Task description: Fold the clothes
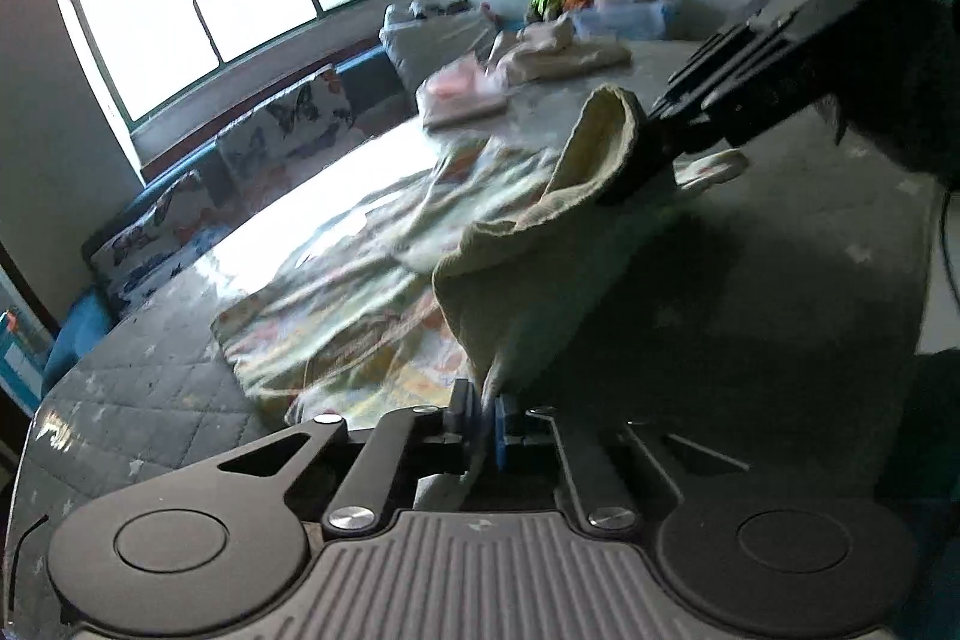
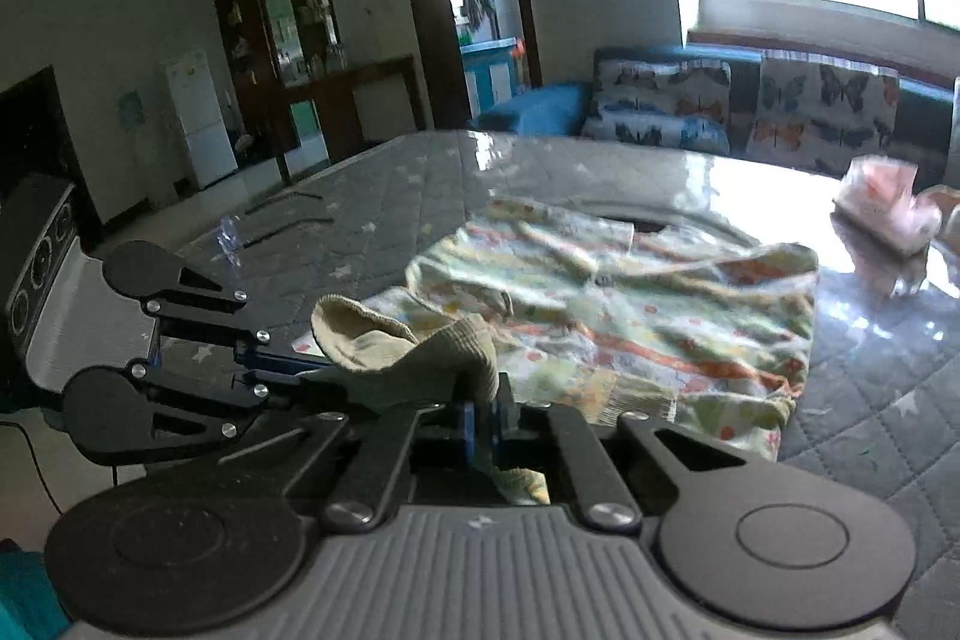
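Observation:
A cream ribbed sock (image 1: pixel 540 280) hangs stretched between both grippers above a grey quilted mattress (image 1: pixel 750 310). My left gripper (image 1: pixel 483 418) is shut on one end of it at the bottom of the left wrist view. My right gripper (image 1: pixel 636 172) comes in from the upper right and pinches the other end. In the right wrist view the sock (image 2: pixel 408 358) runs from my right gripper (image 2: pixel 483 415), shut on it, to my left gripper (image 2: pixel 312 367) at the left. A colourful patterned garment (image 2: pixel 630 316) lies crumpled on the mattress (image 2: pixel 372 196) just beyond the sock.
Folded clothes (image 1: pixel 468 94) are stacked at the far side of the mattress, and a pink pile (image 2: pixel 888 208) shows at the right. A blue sofa with butterfly cushions (image 2: pixel 660 100) lines the window wall. A small clear plastic piece (image 2: pixel 231 232) and dark rods (image 2: pixel 288 208) lie near the left edge.

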{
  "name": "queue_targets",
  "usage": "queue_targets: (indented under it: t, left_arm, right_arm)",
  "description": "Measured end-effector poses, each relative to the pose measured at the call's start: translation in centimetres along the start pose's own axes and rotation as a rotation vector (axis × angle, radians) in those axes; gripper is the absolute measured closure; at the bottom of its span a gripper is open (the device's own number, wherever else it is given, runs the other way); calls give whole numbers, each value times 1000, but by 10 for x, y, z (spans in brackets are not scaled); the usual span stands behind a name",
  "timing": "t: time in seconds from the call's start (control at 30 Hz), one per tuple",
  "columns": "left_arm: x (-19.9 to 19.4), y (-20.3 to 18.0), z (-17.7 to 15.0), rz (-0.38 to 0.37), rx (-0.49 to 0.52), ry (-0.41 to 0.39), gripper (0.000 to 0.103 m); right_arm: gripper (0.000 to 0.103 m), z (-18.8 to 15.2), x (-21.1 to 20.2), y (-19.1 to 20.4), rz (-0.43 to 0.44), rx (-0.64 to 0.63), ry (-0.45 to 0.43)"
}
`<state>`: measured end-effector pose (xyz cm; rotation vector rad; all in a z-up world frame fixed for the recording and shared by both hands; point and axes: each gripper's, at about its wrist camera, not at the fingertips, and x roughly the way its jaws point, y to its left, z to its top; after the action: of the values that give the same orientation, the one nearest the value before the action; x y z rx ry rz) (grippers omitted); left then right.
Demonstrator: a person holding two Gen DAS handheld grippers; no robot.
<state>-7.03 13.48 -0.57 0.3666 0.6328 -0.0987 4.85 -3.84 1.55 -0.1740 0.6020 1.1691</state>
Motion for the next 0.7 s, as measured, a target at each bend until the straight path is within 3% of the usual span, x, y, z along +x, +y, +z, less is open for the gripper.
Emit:
queue_targets:
  t: [0.2,0.4,0.7]
  left_arm:
    - [-30,-9,4,-37,-35,-31,98]
    - [-86,-15,1,-145,-126,-56,98]
    - [-84,1,22,-112,-129,-89,98]
  right_arm:
    - [99,0,-33,13,22,-32,-46]
    - [99,-6,-84,38,104,-72,-37]
    - [100,28,-81,27,101,-56,-26]
